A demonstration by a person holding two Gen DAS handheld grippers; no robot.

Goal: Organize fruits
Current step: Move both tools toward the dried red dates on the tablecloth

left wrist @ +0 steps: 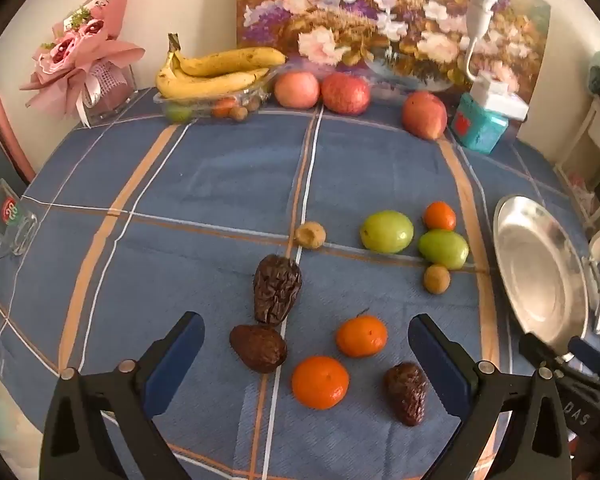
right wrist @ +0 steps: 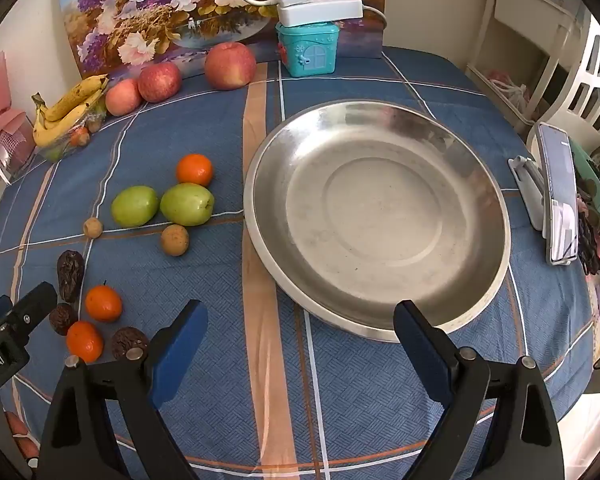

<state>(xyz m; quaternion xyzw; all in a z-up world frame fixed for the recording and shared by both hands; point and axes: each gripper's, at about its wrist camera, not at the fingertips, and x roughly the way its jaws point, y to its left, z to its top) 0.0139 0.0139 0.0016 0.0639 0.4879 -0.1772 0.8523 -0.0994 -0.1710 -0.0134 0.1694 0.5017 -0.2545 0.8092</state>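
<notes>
My left gripper (left wrist: 306, 350) is open and empty above loose fruit on the blue checked tablecloth: tangerines (left wrist: 320, 382) (left wrist: 361, 336), wrinkled dark dates (left wrist: 277, 289) (left wrist: 259, 348) (left wrist: 406, 393), two green fruits (left wrist: 387, 231) (left wrist: 443, 249), a small tangerine (left wrist: 440, 216) and two brown longans (left wrist: 310, 235) (left wrist: 436, 278). My right gripper (right wrist: 300, 334) is open and empty at the near rim of an empty steel plate (right wrist: 376, 216). The fruit lies left of the plate in the right wrist view, with green fruits (right wrist: 187, 204) and tangerines (right wrist: 103, 303).
At the table's back stand three red apples (left wrist: 346, 93), a clear tray with bananas (left wrist: 216, 72), a teal house-shaped box (left wrist: 480, 126), a flower painting (left wrist: 380, 20) and a pink bouquet (left wrist: 80, 52). A glass mug (left wrist: 8, 224) sits far left. A phone on a stand (right wrist: 556, 200) is right of the plate.
</notes>
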